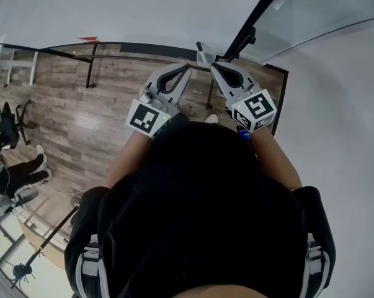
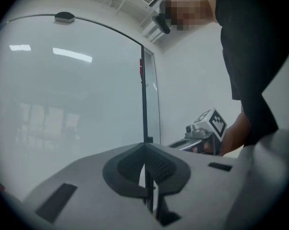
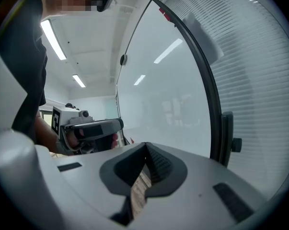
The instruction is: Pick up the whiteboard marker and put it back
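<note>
Whiteboard marker out of view; left claw (image 2: pixel 144 146), right claw (image 3: pixel 145 144) both pressed together, empty.

Counted in head view:
- Grippers: two, namely left gripper (image 1: pixel 185 69) and right gripper (image 1: pixel 214 67).
- Marker cubes: two, namely left cube (image 1: pixel 148 118) and right cube (image 1: pixel 255 109).
- Black-edged board (image 2: pixel 72 104): one.
- Office chair (image 1: pixel 12 124): one.
- Persons: two, namely holder (image 1: pixel 199 216) and seated legs (image 1: pixel 22 171) at left edge.
</note>
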A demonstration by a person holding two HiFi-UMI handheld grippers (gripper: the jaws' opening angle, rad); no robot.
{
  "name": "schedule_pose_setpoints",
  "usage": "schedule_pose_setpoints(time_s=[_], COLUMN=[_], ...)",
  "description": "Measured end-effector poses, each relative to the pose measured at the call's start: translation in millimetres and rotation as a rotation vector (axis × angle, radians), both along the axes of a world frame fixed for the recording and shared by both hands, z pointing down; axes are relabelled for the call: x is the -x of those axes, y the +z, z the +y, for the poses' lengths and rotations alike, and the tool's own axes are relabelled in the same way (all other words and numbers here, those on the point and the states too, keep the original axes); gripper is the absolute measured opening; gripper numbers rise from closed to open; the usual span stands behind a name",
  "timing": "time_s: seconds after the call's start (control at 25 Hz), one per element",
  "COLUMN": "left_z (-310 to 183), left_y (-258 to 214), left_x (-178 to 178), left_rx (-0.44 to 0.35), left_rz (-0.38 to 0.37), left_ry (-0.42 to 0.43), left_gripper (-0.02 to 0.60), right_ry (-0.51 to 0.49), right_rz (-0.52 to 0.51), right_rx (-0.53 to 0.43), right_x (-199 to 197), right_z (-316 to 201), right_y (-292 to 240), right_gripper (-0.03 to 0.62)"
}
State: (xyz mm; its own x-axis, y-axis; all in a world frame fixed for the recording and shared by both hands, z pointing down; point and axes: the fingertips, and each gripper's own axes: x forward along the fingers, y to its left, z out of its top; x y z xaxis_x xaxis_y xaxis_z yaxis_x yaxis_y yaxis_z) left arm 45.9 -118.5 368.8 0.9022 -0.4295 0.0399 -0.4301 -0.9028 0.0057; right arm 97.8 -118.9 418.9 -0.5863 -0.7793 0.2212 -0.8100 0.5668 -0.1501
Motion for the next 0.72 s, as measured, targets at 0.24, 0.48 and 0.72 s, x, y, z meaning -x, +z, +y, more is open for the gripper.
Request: schedule_pose_setpoints(time_s=[0.24,0.48,0.72], left_z=[-35.4,-64.1,-77.7], left_y=[22.7,38.6,52.6], left_x=[3.5,9.5,7.9], left_rx=[0.027,0.052,0.055], left_rz=[0.012,0.026,0.018], left_ry=[0.113,0.213,0.286], left_gripper=[0.004,0.003,0.003], right_ry=[0.122,0.207,0.290], right_rz=[0.022,0.094,0.150], right_rx=[0.077,0.159,0.227], right_x=[0.5,6.2,-0.5], right_z=[-29.5,-56.7,-75.8], right_y=[36.3,66.0,101.2], right_gripper=[-0.006,-0.006,-0.005])
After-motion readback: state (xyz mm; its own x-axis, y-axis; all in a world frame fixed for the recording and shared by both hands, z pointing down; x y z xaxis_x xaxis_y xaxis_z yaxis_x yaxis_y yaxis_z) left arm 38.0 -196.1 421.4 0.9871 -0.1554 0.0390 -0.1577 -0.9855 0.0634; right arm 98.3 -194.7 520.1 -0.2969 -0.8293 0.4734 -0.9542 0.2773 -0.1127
